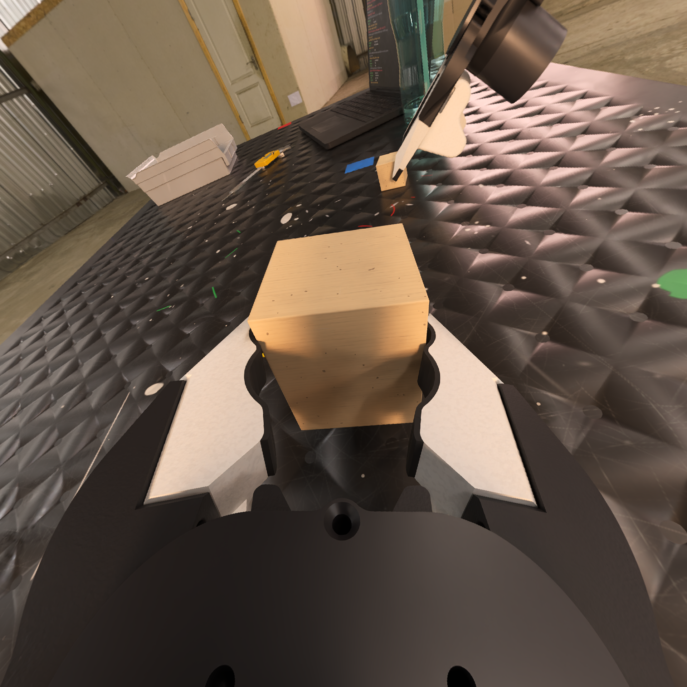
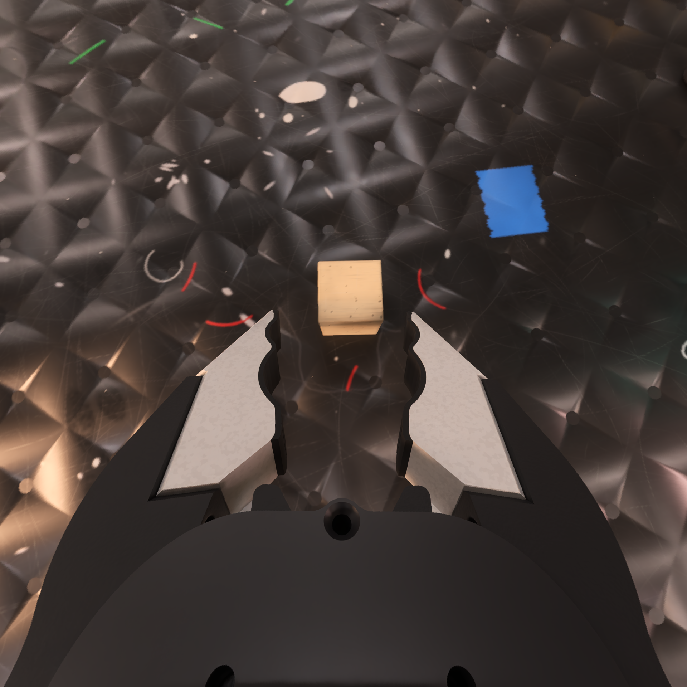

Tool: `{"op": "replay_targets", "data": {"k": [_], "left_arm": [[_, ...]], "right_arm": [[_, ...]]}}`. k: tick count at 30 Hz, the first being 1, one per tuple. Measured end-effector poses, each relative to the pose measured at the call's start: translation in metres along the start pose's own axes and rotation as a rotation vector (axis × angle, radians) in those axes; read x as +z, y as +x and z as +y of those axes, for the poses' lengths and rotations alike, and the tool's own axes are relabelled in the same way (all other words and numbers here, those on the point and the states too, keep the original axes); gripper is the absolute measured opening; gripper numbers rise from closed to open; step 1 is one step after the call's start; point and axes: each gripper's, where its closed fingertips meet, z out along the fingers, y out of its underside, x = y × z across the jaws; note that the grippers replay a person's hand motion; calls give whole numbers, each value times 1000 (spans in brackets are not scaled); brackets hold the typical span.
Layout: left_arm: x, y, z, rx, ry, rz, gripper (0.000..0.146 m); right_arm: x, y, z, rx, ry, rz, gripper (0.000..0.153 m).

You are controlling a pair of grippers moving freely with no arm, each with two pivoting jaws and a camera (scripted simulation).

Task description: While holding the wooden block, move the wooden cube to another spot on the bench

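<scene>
My left gripper [image 1: 340,329] is shut on the large wooden block [image 1: 342,297], its pads pressed on the block's two sides just above the dark bench [image 1: 557,223]. The small wooden cube [image 2: 349,293] rests on the bench right at the tips of my right gripper [image 2: 342,316]. That gripper is open wider than the cube and points down at it. In the left wrist view the cube [image 1: 384,169] lies far ahead, with the right gripper [image 1: 399,173] coming down from the upper right, one fingertip in front of the cube's side.
A blue tape patch [image 2: 513,200] lies on the bench beside the cube. At the far end of the bench are a white tray [image 1: 186,167], a yellow tool [image 1: 267,159], a dark laptop [image 1: 353,119] and a tall glass vessel [image 1: 412,55]. A green spot [image 1: 674,284] marks the right side.
</scene>
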Motion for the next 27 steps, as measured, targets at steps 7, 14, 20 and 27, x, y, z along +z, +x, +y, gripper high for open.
{"op": "replay_targets", "data": {"k": [7, 14, 20, 27], "left_arm": [[0, 1, 0, 13, -2, 3, 84], [1, 2, 1, 23, -8, 5, 84], [1, 2, 1, 25, -9, 4, 84], [1, 2, 1, 27, -10, 4, 84]], "right_arm": [[14, 7, 1, -27, -83, 32, 66], [16, 6, 0, -86, -119, 58, 42], [13, 0, 3, -113, -107, 48, 37], [6, -10, 10, -145, -92, 3, 37]]}}
